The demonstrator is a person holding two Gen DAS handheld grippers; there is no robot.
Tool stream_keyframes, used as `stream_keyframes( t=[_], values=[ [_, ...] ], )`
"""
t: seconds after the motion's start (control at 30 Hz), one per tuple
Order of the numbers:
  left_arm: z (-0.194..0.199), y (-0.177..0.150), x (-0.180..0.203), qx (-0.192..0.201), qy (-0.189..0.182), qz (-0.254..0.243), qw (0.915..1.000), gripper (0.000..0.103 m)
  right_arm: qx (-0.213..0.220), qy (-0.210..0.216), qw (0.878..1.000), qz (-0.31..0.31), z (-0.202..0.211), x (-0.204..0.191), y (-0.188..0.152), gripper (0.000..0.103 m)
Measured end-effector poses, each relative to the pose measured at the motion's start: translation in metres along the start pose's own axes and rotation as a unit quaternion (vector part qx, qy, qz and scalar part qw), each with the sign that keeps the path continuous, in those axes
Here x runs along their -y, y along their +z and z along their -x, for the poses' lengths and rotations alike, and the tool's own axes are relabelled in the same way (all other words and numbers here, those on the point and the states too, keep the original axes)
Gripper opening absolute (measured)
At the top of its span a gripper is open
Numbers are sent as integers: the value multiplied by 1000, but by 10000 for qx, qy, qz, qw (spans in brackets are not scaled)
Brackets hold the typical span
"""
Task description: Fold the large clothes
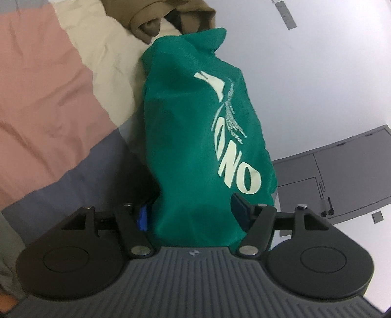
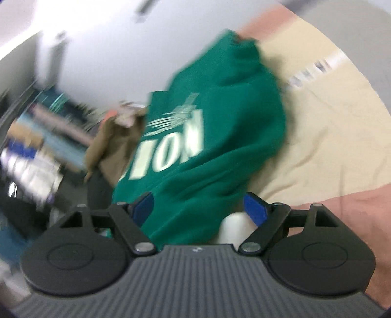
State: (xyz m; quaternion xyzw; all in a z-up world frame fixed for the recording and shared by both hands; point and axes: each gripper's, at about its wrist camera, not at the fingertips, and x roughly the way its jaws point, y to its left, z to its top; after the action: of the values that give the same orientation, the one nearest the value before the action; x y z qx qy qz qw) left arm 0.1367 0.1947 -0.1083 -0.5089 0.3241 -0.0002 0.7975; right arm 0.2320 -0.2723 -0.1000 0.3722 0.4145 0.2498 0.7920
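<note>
Green garment (image 1: 202, 137), bundled, pale lettering on the upper face, lying on the bed (image 1: 44, 97) at its edge, grey floor just beyond.

Left tool (image 1: 193, 212): spread, blue pads either side of the garment's near end, cloth filling the gap. Pads apparently not squeezing; contact on the left pad not certain.

Right tool (image 2: 200, 208): spread, garment between the pads, clear gap on the right pad's side where something white shows below. View heavily blurred; fine contact not readable.

Key relation: garment straight ahead of both tools, long axis running near to far along the left tool's pointing line, far end tapering toward a brown garment (image 1: 156, 14) heaped further along the bed. In right wrist view, same bundle slanting up and right, brown garment to its left. Neither hand clearly nearer; both at the near end.

Judgement: bundle looks set down, no firm grip now. Next likely a fresh pinch or a smoothing pass.

Containers: none seen.
</note>
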Motion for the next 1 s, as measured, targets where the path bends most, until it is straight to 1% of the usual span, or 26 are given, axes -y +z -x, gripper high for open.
stream_keyframes(
  t=[0.1,0.2,0.23,0.3,0.33,0.37,0.43,0.5,0.53,0.6,0.63,0.7,0.77,0.8,0.87,0.9,0.97,1.0],
  values=[
    [-4,-2,-5,-52,94,246,9996,71,-161,-68,9980,-608,-27,23,9,84],
    [-9,0,-16,-89,117,572,9983,72,-101,256,9934,-1117,-50,35,11,83],
    [-11,1,-18,-77,103,649,9978,73,-109,309,9928,-1149,-55,38,12,83],
    [-17,3,-24,-141,-61,829,9964,74,-198,357,9935,-1065,-72,36,12,83],
    [-20,4,-27,-195,-149,920,9955,74,-263,452,9934,-1021,-78,33,12,83],
    [-23,4,-29,-240,-212,1007,9944,74,-331,594,9928,-983,-83,31,12,84],
    [-25,4,-28,-166,-196,1017,9945,74,-408,1057,9895,-894,-85,22,14,84],
    [-29,5,-27,-145,-289,943,9950,74,-343,1480,9858,-720,-82,13,17,84],
    [-31,5,-26,-154,-340,913,9951,74,-241,1674,9836,-619,-79,9,21,84],
    [-36,6,-22,-172,-376,761,9962,74,-39,1905,9803,-513,-74,5,28,84],
    [-39,6,-21,-177,-393,670,9968,74,23,1955,9795,-480,-73,4,30,84],
    [-42,5,-16,-161,-301,482,9983,74,7,1861,9817,-402,-75,5,31,83],
    [-45,4,-13,-158,-283,416,9986,74,-83,1609,9864,-315,-80,6,28,77],
    [-47,4,-12,-167,-279,420,9986,75,-153,1403,9896,-269,-84,6,26,75],
    [-52,6,-8,-225,-182,355,9989,77,-241,1053,9941,-118,-92,8,20,66],
    [-56,6,-7,-303,-121,346,9989,79,-255,931,9953,-8,-95,8,18,63],
    [-65,7,-8,-452,-197,459,9977,84,-233,656,9975,153,-98,9,16,49],
    [-69,6,-6,-510,-207,425,9976,86,-236,533,9980,226,-99,10,16,45]
  ],
)
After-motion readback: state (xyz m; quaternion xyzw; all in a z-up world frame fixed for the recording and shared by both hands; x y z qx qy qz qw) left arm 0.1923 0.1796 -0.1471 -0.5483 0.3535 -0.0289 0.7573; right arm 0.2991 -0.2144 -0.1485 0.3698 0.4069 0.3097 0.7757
